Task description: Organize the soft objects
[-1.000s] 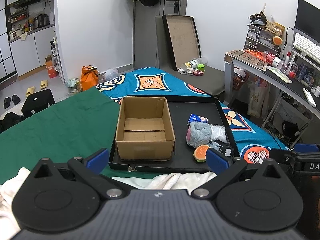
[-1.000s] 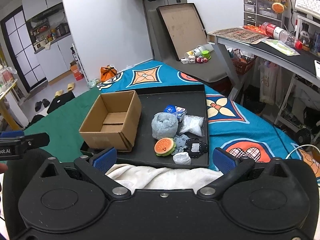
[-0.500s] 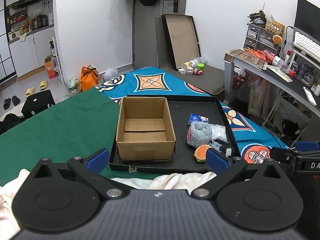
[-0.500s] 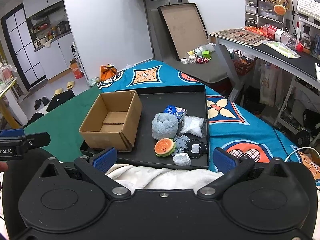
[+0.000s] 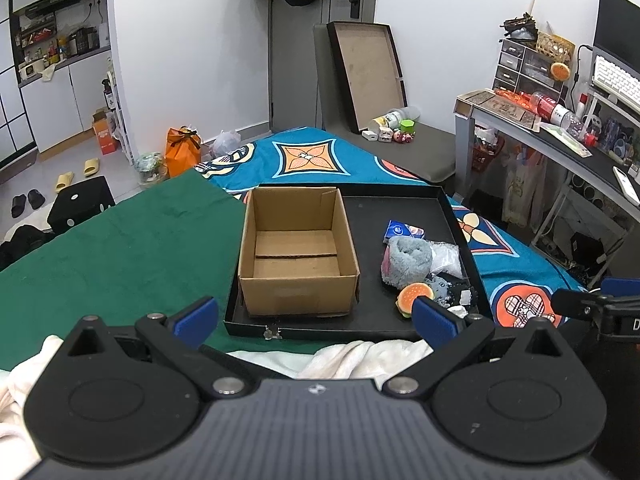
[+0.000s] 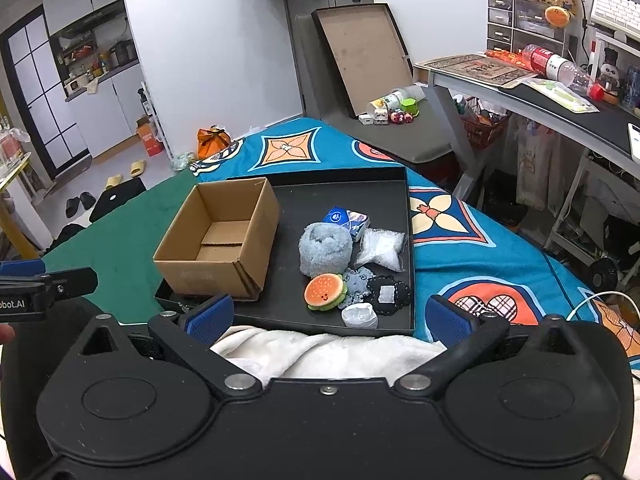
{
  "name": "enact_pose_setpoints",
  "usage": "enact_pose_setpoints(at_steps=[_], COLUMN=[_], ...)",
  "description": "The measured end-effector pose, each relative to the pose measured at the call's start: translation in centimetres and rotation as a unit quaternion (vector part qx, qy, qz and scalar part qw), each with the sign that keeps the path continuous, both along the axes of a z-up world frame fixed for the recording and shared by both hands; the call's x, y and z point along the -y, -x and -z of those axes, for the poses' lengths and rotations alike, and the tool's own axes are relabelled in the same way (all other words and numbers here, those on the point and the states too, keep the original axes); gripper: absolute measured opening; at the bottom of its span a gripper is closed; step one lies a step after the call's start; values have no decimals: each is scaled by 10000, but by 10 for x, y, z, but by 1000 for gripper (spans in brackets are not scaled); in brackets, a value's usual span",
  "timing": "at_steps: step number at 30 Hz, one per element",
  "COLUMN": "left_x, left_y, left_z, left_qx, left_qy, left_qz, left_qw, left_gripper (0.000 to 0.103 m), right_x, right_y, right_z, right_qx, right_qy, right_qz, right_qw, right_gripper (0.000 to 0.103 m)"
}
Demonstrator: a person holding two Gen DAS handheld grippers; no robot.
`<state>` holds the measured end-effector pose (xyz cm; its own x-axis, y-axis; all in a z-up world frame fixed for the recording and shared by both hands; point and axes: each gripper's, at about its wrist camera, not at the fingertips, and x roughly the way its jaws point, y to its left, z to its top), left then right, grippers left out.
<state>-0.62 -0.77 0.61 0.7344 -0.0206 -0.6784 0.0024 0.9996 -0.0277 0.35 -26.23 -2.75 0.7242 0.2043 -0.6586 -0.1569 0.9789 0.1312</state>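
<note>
Claws level, side by side: left claw (image 5: 314, 314) wide, empty; right claw (image 6: 330, 320) wide, empty, short of tray (image 6: 410, 240).

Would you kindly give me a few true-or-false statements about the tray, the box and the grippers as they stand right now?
1. The cardboard box is empty. True.
2. The burger toy lies inside the box. False: it lies on the black tray, beside the box.
3. The left gripper is open. True.
4. The right gripper holds the fluffy blue-grey item. False: it is open and holds nothing.
5. The box stands outside the tray. False: it stands in the tray.
</note>
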Motion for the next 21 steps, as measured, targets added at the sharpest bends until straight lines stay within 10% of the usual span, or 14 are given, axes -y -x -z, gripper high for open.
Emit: enact_pose_setpoints(at_steps=[21], left_x=[-2], left_y=[-26], left_z=[14], left_qx=[-145], left_qy=[-113], left_qz=[-59], left_qw=[9998], left_gripper=[102], right_x=[5], right_y=[-22], right_z=[14], right_qx=[74], right_qy=[-337], right_qz=[-167], right_qw=[9993], right_gripper=[103])
